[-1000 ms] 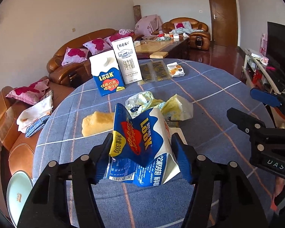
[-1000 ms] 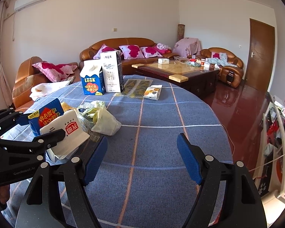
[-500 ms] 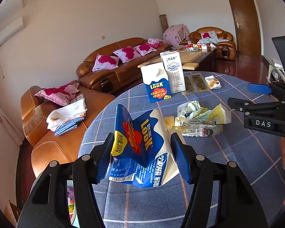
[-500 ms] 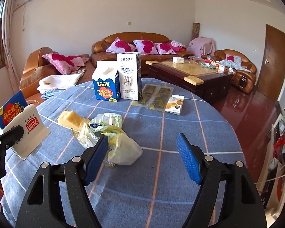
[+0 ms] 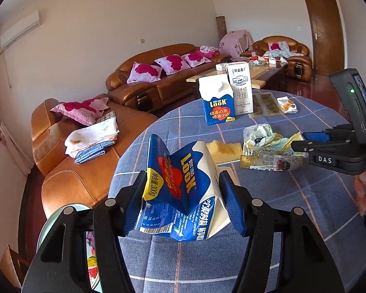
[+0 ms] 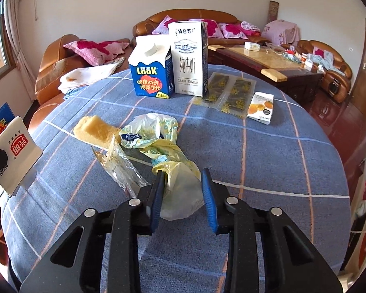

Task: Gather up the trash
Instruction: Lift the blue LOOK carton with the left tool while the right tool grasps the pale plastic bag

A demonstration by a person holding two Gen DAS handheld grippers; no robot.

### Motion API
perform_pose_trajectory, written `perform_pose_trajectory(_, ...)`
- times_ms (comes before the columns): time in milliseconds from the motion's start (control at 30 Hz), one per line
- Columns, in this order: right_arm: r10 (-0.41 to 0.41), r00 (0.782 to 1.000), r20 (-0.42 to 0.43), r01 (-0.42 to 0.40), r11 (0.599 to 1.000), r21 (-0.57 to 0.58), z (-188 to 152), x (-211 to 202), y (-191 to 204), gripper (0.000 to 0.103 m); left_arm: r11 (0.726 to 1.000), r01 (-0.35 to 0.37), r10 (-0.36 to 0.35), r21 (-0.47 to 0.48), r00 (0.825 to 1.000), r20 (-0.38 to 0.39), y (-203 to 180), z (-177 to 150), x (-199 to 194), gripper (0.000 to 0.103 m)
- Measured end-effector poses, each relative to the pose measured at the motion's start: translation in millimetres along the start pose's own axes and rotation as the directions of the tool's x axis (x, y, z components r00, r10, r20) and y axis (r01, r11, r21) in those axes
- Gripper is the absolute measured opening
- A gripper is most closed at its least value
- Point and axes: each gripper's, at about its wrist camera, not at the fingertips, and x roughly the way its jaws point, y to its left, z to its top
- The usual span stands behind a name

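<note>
left tongs [image 5: 183, 195] clamping crushed blue carton [image 5: 180, 190], above checked tablecloth [image 5: 292, 207]

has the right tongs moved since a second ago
Yes. The right tongs came forward toward the upright milk cartons and now straddle the yellow plastic bag.

- Your counter [image 6: 268, 161] is round, with a blue checked cloth on it.
- Two milk boxes stand side by side at the far end: a blue one [image 6: 150, 69] and a white one [image 6: 189, 59].
- Flat snack packs [image 6: 231, 94] and a small box [image 6: 261, 108] lie beside them.
- In the middle you see a yellow sponge [image 6: 95, 130], a clear wrapper [image 6: 120, 166] and a crumpled yellow bag [image 6: 168, 151].
</note>
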Motion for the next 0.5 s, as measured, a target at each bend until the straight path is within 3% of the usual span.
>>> perform_pose_trajectory(300, -0.058, 0.985, 0.165, 0.059, 0.998, -0.001, 1.4, -40.3, 4.2, 0.020, 0.999, -0.029, 0.029, -0.018, 0.999, 0.024, 4.1, 3.3, -13.4, 0.059)
perform_pose_trajectory(500, -0.038, 0.968, 0.248, 0.042, 0.999, -0.009, 3.8, -65.0, 18.4, 0.020, 0.997, -0.071, 0.071, -0.034, 0.997, 0.026, 13.3, 1.4, -23.0, 0.059)
